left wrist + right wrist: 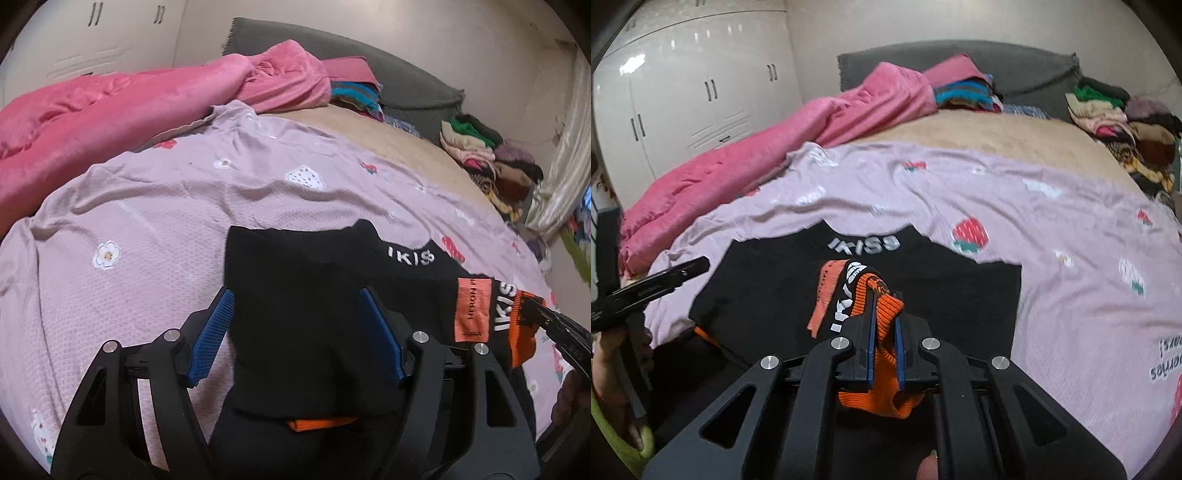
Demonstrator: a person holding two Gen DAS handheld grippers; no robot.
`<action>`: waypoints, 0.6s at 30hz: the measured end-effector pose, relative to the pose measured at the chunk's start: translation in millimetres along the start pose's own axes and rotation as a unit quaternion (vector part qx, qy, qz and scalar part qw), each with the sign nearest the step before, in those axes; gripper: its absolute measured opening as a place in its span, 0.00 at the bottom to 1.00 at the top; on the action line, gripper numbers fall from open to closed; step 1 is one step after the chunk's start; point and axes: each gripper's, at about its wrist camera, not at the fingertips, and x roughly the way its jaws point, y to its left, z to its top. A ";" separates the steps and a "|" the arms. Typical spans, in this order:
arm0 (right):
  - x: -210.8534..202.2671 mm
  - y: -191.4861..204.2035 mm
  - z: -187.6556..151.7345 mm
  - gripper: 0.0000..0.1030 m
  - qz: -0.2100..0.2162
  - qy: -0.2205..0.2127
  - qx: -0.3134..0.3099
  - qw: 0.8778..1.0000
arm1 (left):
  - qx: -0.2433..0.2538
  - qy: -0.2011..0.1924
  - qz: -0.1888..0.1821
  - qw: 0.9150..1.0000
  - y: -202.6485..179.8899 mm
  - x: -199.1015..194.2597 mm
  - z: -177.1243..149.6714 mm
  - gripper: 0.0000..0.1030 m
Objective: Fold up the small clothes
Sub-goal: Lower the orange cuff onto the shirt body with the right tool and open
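On my far left the pink blanket [110, 110] lies bunched along the edge of the bed, and the lilac sheet [155, 206] with its flower and strawberry print spreads across from it. My left gripper [295, 332] hangs over the near end of the black top [295, 314], its blue pads wide apart and pressing on nothing; the cloth passes under and between them. The black top lies flat on the lilac sheet at the near edge of the bed, its long side running left to right across my view, the white lettering at its far hem and an orange band [321, 424] showing at its near hem.

Further right, my right gripper [884, 325] is clamped on the orange ribbed cuff [882, 295] of the sleeve, which is lifted off the body of the top and drawn toward me, with the orange label [474, 310] beside it.

The left wrist view shows the right gripper only as a dark tip at the cuff and cannot show the pinch; the right wrist view shows it plainly. That view also takes in the white wardrobe [683, 92] doors and the full width of the top. Both views show the pile of folded clothes [487, 158] at the far right, by the grey headboard [960, 66].
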 end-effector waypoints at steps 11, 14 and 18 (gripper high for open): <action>12.0 -2.3 -9.7 0.08 -0.057 0.016 -0.008 0.998 | 0.061 0.030 0.002 0.998 -30.8 17.6 -15.1 0.60; 13.2 -3.5 -10.8 0.10 -0.071 0.018 -0.009 0.997 | 0.075 0.040 0.002 0.996 -37.3 22.0 -19.1 0.60; 11.0 -5.9 -13.5 0.16 -0.089 0.014 -0.005 0.996 | 0.086 0.043 0.000 0.995 -41.5 22.4 -22.2 0.60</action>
